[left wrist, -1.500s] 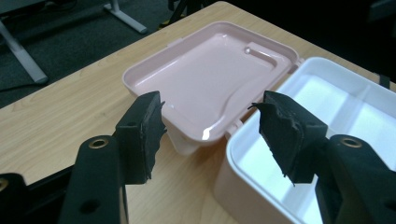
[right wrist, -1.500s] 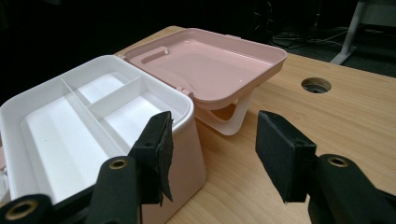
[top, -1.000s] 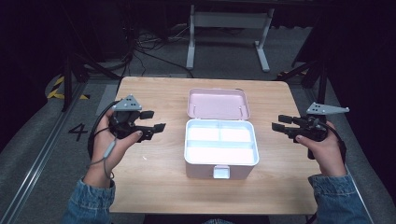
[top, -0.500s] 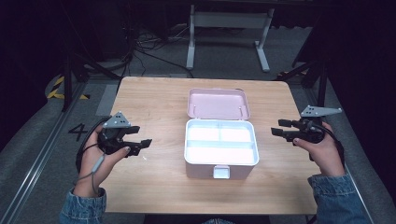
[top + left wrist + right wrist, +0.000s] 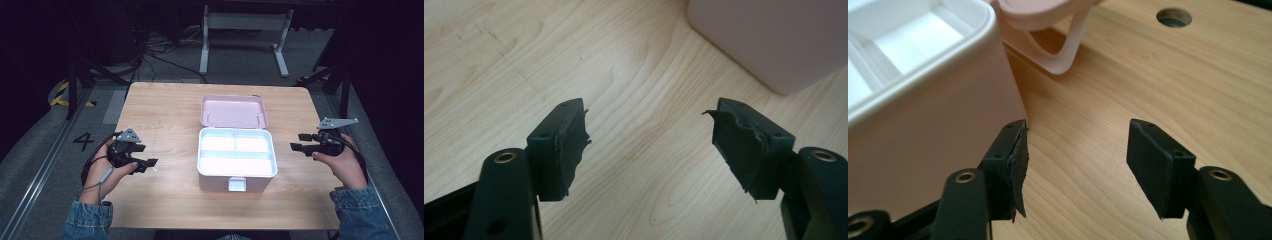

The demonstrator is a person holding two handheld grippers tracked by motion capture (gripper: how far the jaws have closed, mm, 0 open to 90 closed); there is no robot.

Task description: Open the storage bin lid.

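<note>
Both claws stand spread with nothing between their pads, and both have just been opening wider: the left gripper [image 5: 148,164] sits low over the near-left part of the wooden table [image 5: 165,110], the right gripper [image 5: 299,142] off the near-right side, each aimed inward at the box. Seen from above, the hands wrap most of each gripper body, so little beyond the black jaw tips, a grey three-cornered plate and, on the left one, a trailing cable can be made out; denim sleeves are cut off at the bottom edge. Up close, the left gripper [image 5: 646,125] has matte black pads whose rubber facing is ragged and torn at the edges, and past them only a rounded pale pink corner of the lunch box [image 5: 774,40] comes in, the rest cropped away. The right gripper [image 5: 1075,145] has cleaner, flatter pads; its inner jaw stands just beside the smooth pink wall of the lunch box [image 5: 923,130], though whether it touches I cannot tell. That plastic lunch box [image 5: 236,159] rests near the middle of the table, open, its glossy white compartments so glaring that the inside is hard to read. Behind it the pink lid [image 5: 234,110] lies back, with rounded corners. Farther off, a round hole [image 5: 1174,17] pierces the pale grained tabletop. Beyond, white metal table legs [image 5: 242,30] stand on a dim floor.
</note>
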